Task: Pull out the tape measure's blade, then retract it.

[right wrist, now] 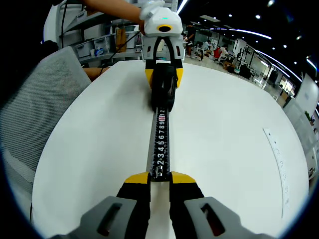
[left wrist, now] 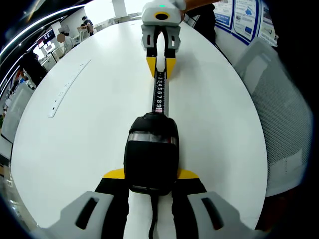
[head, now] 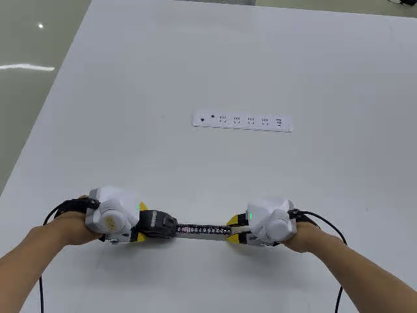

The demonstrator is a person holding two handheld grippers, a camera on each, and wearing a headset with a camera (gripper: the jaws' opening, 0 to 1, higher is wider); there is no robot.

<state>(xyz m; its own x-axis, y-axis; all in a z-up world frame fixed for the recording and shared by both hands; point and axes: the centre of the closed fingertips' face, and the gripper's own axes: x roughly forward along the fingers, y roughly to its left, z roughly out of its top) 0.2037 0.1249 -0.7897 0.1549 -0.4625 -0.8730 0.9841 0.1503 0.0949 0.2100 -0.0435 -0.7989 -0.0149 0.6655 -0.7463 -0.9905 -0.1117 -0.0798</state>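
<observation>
The case [left wrist: 151, 154] between the yellow pads [left wrist: 113, 174] of the left hand-held gripper [left wrist: 151, 174] looks like black plastic, satin, with a shiny band. Ahead of it, the blade [left wrist: 159, 92] is smooth and printed. The surface [head: 195, 65] is white, smooth and matt.

Bright, even light; fisheye-warped edges

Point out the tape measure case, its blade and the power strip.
tape measure case [left wrist: 151, 154]: left gripper view, top of the black housing.
blade [right wrist: 160, 144]: right gripper view, numbered face mid-length.
power strip [head: 242, 121]: head view, middle of its top face.
</observation>
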